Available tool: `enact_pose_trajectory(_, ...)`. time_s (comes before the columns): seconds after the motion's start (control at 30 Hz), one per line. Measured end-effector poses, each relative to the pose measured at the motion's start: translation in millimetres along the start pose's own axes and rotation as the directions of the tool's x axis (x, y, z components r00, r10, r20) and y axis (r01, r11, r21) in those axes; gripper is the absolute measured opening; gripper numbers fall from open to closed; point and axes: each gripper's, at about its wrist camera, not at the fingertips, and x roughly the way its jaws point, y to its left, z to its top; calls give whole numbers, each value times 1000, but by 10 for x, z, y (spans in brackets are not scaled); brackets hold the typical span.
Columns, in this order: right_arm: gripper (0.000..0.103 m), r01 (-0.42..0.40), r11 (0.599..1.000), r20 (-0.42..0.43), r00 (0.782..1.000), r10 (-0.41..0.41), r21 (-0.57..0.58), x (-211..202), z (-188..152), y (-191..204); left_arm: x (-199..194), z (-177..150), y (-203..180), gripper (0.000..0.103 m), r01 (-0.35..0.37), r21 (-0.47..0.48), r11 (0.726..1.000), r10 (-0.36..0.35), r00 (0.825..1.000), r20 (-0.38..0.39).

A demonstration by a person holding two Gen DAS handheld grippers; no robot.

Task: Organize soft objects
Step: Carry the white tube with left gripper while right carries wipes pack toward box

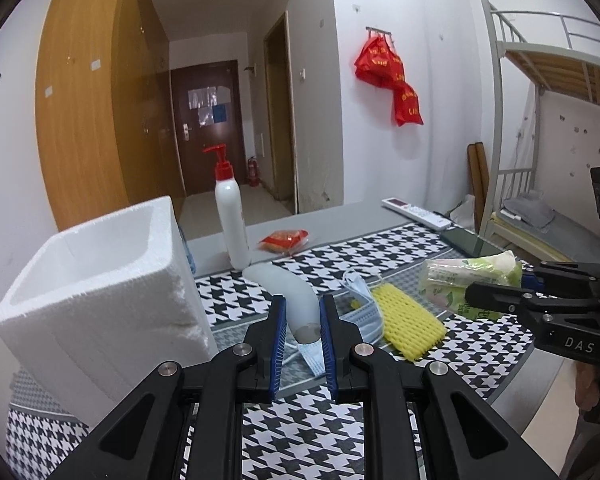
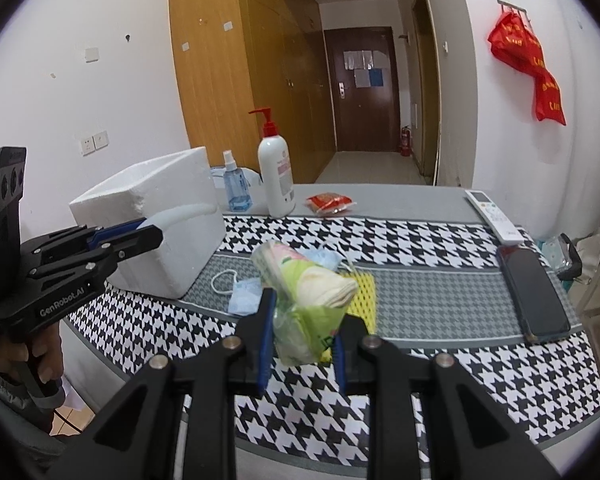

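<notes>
Your left gripper [image 1: 303,312] clamps a pale soft tube [image 1: 296,292]; your right gripper [image 2: 305,330] clamps a tissue pack [image 2: 304,284]. The foam box [image 1: 100,276] stands just left, with face masks [image 1: 360,312] and a yellow sponge [image 1: 408,324] lying below on the checked cloth [image 1: 300,432].

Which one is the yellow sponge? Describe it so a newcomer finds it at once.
Start at the white foam box on the houndstooth cloth. Right of it, past the blue face masks, lies the yellow sponge, flat on the cloth. It alone is bright yellow with a dimpled, netted surface.
</notes>
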Motion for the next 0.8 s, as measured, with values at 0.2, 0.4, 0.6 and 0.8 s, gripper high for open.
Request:
enact_pose_trajectory(0.2, 28, 6, 1000, 24, 1000, -6, -10, -33, 75, 84, -67, 44, 55, 18, 7, 8, 1000, -8, 1000, 24)
enact_pose_trajectory(0.4, 28, 7, 1000, 45, 999, -6, -21, -65, 134, 153, -134, 76, 101, 18, 9, 7, 1000, -10, 999, 40)
enact_pose_trajectory(0.6, 28, 4, 999, 54, 999, -2, -35, -74, 160, 213, -183, 82, 126, 18, 4, 6, 1000, -5, 999, 53)
enact_pose_trajectory(0.8, 28, -3, 999, 72, 997, 5, -38, -90, 210, 259, -231, 107, 146, 18, 15, 4, 1000, -15, 998, 63)
